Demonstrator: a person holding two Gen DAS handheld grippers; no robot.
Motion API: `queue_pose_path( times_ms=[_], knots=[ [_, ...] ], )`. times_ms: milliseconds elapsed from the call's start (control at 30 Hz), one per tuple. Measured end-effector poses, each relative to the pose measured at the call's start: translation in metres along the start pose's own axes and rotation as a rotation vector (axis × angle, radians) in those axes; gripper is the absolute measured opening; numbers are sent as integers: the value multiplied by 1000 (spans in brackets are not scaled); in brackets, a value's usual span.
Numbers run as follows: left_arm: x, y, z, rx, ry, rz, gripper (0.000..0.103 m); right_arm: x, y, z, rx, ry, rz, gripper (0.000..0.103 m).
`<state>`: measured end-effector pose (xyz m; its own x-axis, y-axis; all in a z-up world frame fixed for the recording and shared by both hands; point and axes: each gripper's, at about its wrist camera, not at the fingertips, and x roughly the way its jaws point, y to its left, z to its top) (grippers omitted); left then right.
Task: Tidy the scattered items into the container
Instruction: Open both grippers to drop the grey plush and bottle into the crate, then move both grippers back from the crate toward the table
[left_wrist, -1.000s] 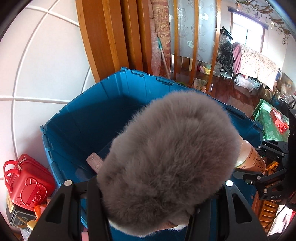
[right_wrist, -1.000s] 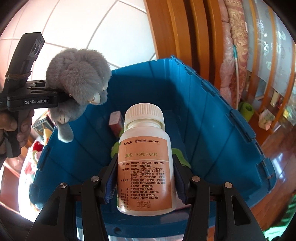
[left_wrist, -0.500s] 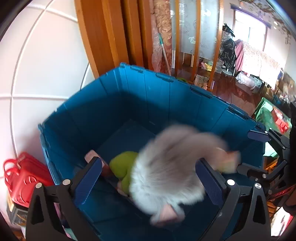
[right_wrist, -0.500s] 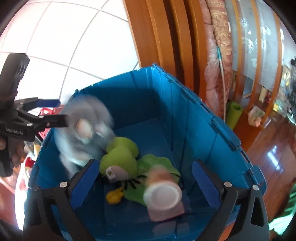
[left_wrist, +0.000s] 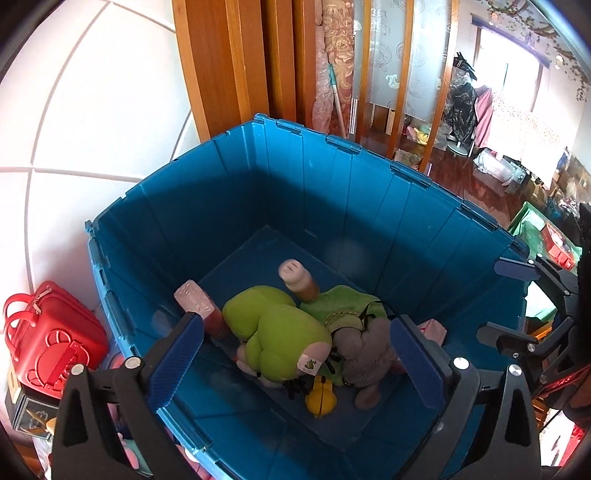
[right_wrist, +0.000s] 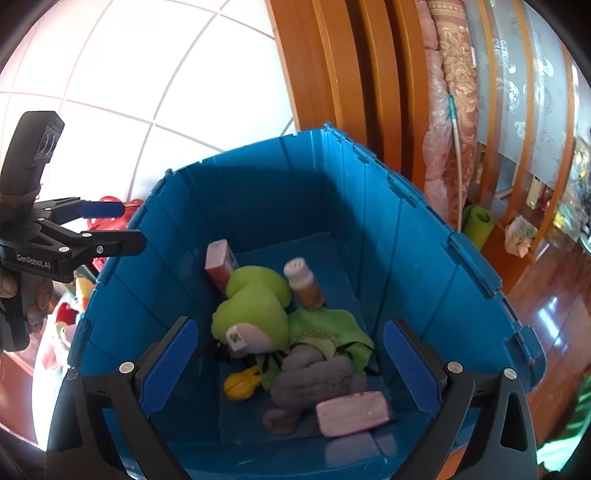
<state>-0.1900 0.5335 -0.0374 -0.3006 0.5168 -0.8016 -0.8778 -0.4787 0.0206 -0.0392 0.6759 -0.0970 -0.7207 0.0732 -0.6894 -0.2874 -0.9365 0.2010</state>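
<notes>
Readable only once: "GenRobot.AI", white lettering on the black body of the left gripper (right_wrist: 99, 227), at the left edge of the right wrist view. Small green mark on a white tag of the green plush toy (right_wrist: 255, 314), not legible. Label on the pill bottle (right_wrist: 304, 282) too blurred to read.

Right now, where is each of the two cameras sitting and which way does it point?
Left wrist: on the left gripper, open and empty, looking down into the blue bin; the right gripper shows at the right edge.
Right wrist: on the right gripper, open and empty, looking down into the bin from its other side; the left gripper and a hand show at the left edge.
Shared: the green plush, grey plush and pill bottle inside.
</notes>
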Motion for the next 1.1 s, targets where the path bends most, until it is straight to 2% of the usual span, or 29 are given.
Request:
queue_pose_path(
  times_ms=[600,833,1100],
  knots=[
    [-47,12,-45,-52,-33,25,102,-29,40,-10,-50,-29,26,102],
    [-70,25,-73,-89,-46,42,102,-41,67,-17,-90,-31,38,102],
    [-102,54,-120,-164,-62,69,102,-49,114,-24,-156,-28,64,102]
  ],
)
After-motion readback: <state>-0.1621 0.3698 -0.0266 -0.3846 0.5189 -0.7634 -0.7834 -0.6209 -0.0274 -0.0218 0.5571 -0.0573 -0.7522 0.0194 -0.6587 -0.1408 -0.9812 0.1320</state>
